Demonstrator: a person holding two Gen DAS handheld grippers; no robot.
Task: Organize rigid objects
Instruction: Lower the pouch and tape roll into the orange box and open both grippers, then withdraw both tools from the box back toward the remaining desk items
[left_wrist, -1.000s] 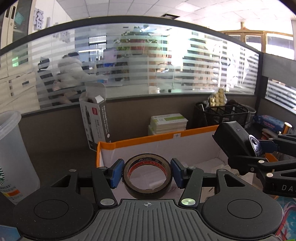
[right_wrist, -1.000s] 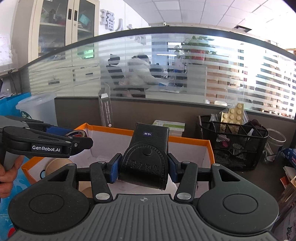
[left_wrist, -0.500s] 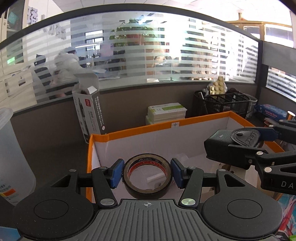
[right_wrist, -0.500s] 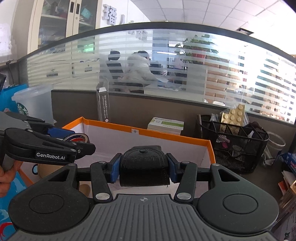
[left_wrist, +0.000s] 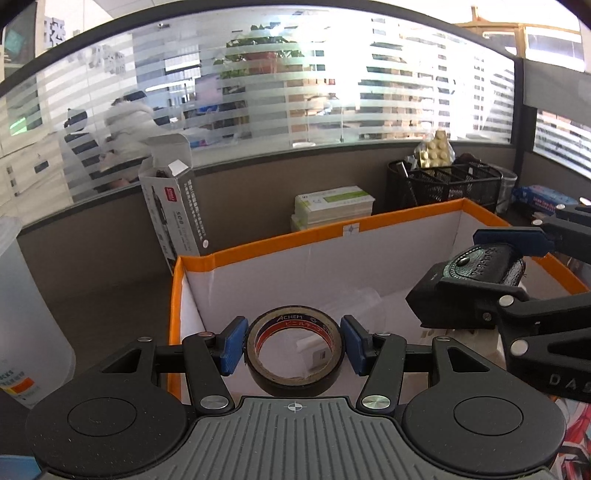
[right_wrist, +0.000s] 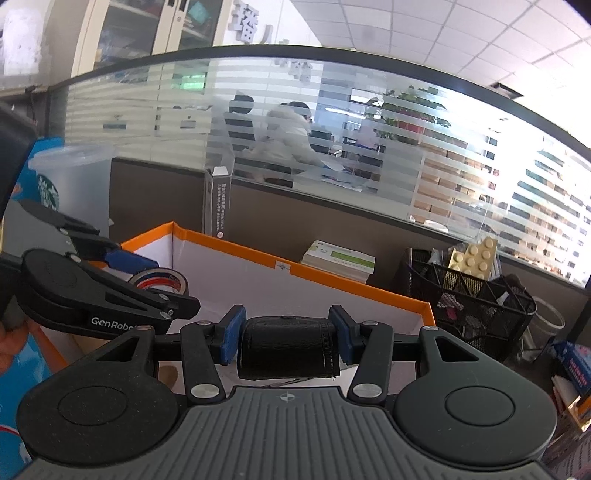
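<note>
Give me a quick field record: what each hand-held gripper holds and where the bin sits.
left hand-held gripper: shut on tape roll
right hand-held gripper: shut on black leather case
bin: orange-rimmed white box, open, below both loads
behind bin: black mesh organizer, stacked booklets

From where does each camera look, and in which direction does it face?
Left wrist: sits on the left gripper, facing the orange-rimmed box; shows its fingers around the tape roll, right gripper at the right.
Right wrist: sits on the right gripper, facing the same box; fingers grip the black case, left gripper and a hand at the left.
Shared: box, tape, case, mesh organizer.
</note>
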